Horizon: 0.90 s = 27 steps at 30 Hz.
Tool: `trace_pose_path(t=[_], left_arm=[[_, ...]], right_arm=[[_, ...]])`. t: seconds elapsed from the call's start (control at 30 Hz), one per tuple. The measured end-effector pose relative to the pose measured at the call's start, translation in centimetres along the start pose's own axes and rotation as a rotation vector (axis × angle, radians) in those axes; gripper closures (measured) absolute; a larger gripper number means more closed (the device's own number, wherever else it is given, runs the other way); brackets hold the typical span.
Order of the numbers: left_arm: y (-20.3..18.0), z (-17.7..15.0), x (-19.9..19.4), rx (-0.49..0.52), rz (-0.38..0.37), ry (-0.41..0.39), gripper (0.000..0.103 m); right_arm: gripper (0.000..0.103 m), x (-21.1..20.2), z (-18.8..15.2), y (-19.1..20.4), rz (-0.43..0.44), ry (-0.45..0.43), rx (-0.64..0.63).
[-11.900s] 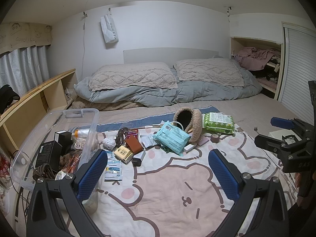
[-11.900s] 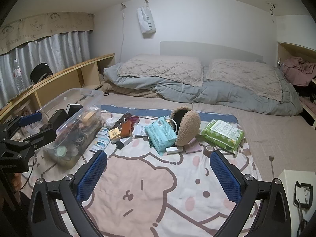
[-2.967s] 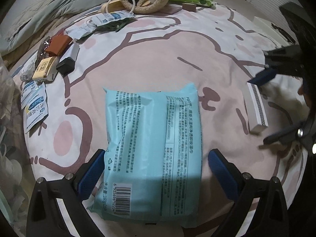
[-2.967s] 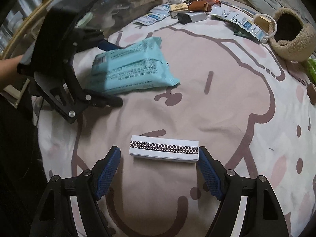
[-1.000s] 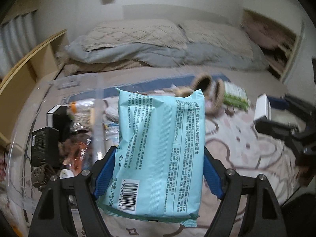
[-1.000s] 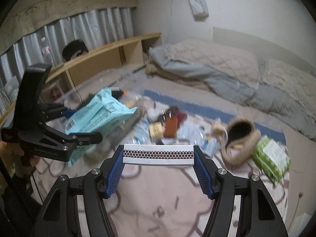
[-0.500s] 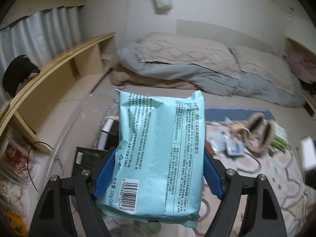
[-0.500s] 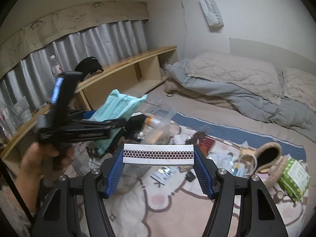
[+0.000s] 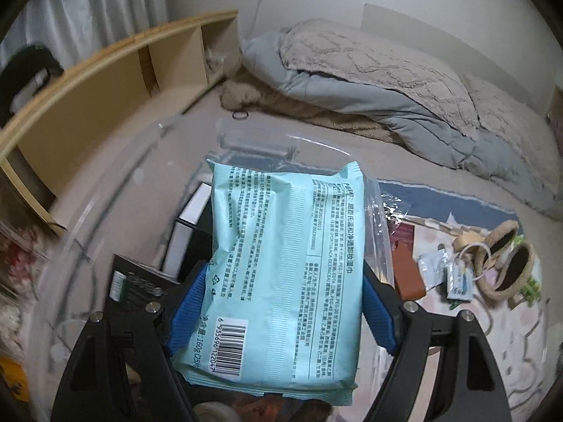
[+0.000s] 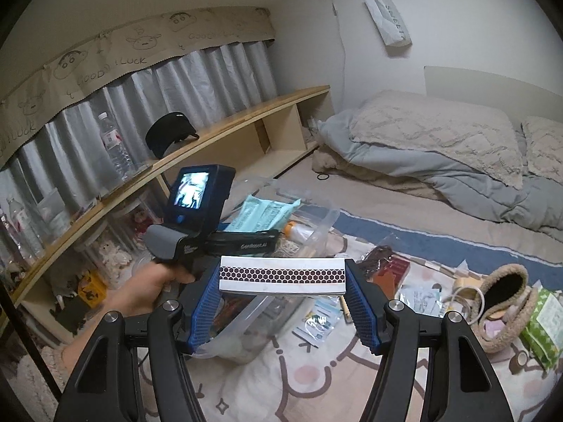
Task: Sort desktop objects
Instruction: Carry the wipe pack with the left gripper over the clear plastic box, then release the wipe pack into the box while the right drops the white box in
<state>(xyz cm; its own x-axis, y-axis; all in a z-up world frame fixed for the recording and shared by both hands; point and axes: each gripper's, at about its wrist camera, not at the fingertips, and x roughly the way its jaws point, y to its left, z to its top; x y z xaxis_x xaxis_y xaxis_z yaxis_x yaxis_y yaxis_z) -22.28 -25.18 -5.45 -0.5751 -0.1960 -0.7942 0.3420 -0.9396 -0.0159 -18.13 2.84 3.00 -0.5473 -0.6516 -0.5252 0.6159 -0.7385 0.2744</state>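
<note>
Clear plastic bin [image 10: 318,225] on the bed [image 10: 387,207] holds black boxes, a bottle, clutter. Left gripper [image 9: 281,302] jaws clamped on teal wipes pack [image 9: 285,274], held above the bin. Right gripper [image 10: 283,307] jaws clamped on white matchbox [image 10: 281,276] with honeycomb strip, held in the air beside the bin.

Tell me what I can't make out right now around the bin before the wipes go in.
- Clear bin floor, left wrist view: hidden by the teal wipes pack; free space unknown.
- Bin's near end, right wrist view: covered by the white box and the right gripper.
- Pack's underside and clearance above the contents: unseen in either view.
- Bin's left rim, left wrist view: blurred.
- Left gripper: its frame runs off the bottom edge.
</note>
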Motion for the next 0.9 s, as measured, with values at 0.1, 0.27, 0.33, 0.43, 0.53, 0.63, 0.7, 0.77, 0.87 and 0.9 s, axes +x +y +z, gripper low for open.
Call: trace_pose_path(t=[0.1, 0.27, 0.33, 0.43, 0.53, 0.63, 0.7, 0.77, 0.87, 0.9], left_arm=[[-0.2, 0.5, 0.8, -0.012, -0.005, 0.011, 0.023], [-0.9, 1.1, 1.7, 0.008, -0.02, 0.013, 0.01], [-1.0, 1.5, 0.6, 0.013, -0.006, -0.036, 0.005], [-0.7, 1.8, -1.4, 0.002, -0.067, -0.069, 0.005], [-0.5, 1.6, -3.0, 0.023, -0.067, -0.088, 0.005], [0.0, 1.2, -4.1, 0.038, -0.061, -0.09, 0.005], [0.7, 1.0, -4.8, 0.03, -0.062, -0.09, 0.005], [1.7, 0.7, -5.5, 0.021, -0.057, -0.094, 0.005], [3.4, 0.4, -6.3, 0.003, -0.041, -0.104, 0.005], [4.1, 0.3, -6.6, -0.005, -0.037, -0.108, 0.005]], right_arm=[[0.036, 0.6, 0.0, -0.3, 0.003, 0.011, 0.003], [0.036, 1.4, 0.0, -0.9, -0.003, 0.03, 0.008], [0.036, 1.7, 0.2, -1.2, -0.002, 0.035, 0.016], [0.036, 2.3, 0.3, -1.3, 0.001, 0.038, 0.027], [0.036, 3.0, 0.2, -1.0, 0.012, 0.047, 0.033], [0.036, 3.9, 0.2, -0.2, 0.026, 0.06, 0.029], [0.036, 4.6, 0.1, 0.9, 0.038, 0.07, 0.015], [0.036, 5.3, -0.1, 1.9, 0.06, 0.088, -0.001], [0.036, 6.6, -0.8, 3.6, 0.089, 0.127, -0.049], [0.036, 7.2, -1.2, 4.4, 0.1, 0.15, -0.078]])
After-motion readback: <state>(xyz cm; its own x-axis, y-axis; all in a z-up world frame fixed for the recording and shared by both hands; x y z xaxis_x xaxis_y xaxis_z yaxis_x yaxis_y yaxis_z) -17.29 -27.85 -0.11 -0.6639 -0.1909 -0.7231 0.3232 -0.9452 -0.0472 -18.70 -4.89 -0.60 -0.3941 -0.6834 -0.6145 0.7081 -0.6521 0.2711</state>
